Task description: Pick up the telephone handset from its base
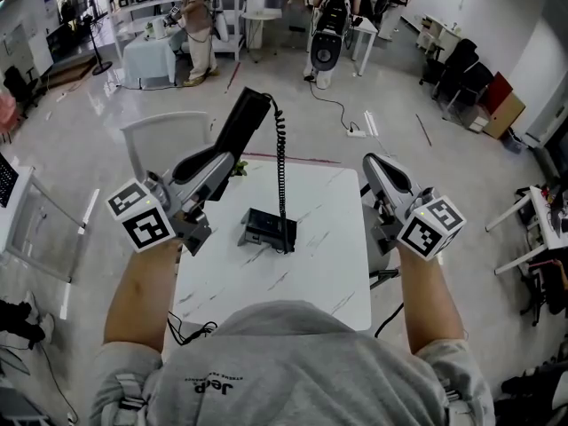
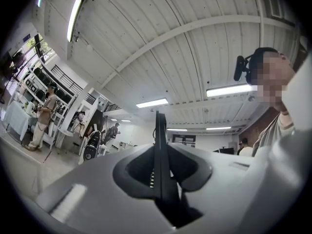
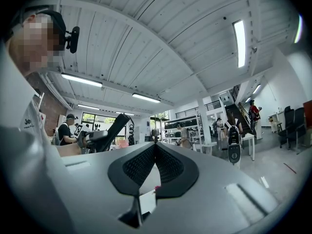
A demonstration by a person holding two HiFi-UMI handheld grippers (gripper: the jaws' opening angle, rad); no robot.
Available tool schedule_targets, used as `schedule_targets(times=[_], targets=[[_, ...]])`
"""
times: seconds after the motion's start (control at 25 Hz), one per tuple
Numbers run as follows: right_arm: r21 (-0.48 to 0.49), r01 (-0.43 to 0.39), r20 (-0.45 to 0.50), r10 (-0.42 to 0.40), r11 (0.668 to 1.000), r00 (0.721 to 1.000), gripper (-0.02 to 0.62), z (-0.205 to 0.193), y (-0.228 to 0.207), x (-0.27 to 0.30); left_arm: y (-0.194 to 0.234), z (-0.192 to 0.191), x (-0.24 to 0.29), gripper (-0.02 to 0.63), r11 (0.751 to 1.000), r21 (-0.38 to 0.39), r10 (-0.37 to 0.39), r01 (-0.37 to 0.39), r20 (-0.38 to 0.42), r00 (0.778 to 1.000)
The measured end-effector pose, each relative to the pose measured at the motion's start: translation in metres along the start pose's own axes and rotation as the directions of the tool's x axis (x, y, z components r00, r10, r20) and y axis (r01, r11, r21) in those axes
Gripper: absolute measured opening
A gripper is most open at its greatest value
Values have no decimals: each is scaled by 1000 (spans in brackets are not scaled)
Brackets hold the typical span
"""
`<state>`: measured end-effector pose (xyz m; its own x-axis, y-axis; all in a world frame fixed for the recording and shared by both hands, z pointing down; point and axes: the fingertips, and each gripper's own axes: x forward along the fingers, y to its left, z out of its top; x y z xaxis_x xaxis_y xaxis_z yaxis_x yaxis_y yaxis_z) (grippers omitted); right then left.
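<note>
The black telephone handset (image 1: 246,116) is lifted off its base and tilts up and away, with my left gripper (image 1: 229,165) shut on its lower end. In the left gripper view the handset (image 2: 160,145) shows edge-on, pinched between the jaws. A coiled black cord (image 1: 282,162) hangs from it down to the black base (image 1: 269,229), which sits on the white marble-look table (image 1: 333,264). My right gripper (image 1: 369,161) hovers over the table's right side with its tips together and nothing in them. In the right gripper view the jaws (image 3: 155,146) meet, and the raised handset (image 3: 115,128) shows at the left.
A white chair (image 1: 164,136) stands behind the table's far left corner. A thin black cable (image 1: 191,331) trails at the table's near left edge. A person (image 1: 195,25) stands by shelves far back. More desks (image 1: 541,229) sit at the right.
</note>
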<state>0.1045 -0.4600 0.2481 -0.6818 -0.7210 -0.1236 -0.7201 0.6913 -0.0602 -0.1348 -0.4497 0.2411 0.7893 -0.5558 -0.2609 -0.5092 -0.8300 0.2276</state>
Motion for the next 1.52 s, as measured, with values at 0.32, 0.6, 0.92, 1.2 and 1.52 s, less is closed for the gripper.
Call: schedule_targets(times=[0.32, 0.6, 0.92, 1.2, 1.52], targets=[[6, -3, -4, 3, 1000, 1000, 3, -4, -1, 4, 4, -4, 0, 138, 1000, -7, -1, 1, -5, 1000], [19, -1, -8, 2, 1000, 1000, 3, -1, 1, 8, 4, -2, -1, 138, 1000, -9, -3, 3, -11, 1000], [-26, 9, -10, -9, 1000, 1000, 3, -1, 1, 7, 5, -6, -1, 138, 1000, -17, -8, 8, -15, 1000], [-34, -4, -18, 4, 999, 1000, 3, -1, 3, 7, 3, -5, 1, 138, 1000, -16, -10, 10, -18, 1000], [-39, -5, -25, 4, 999, 1000, 3, -5, 8, 6, 1, -8, -3, 138, 1000, -13, -13, 13, -16, 1000]])
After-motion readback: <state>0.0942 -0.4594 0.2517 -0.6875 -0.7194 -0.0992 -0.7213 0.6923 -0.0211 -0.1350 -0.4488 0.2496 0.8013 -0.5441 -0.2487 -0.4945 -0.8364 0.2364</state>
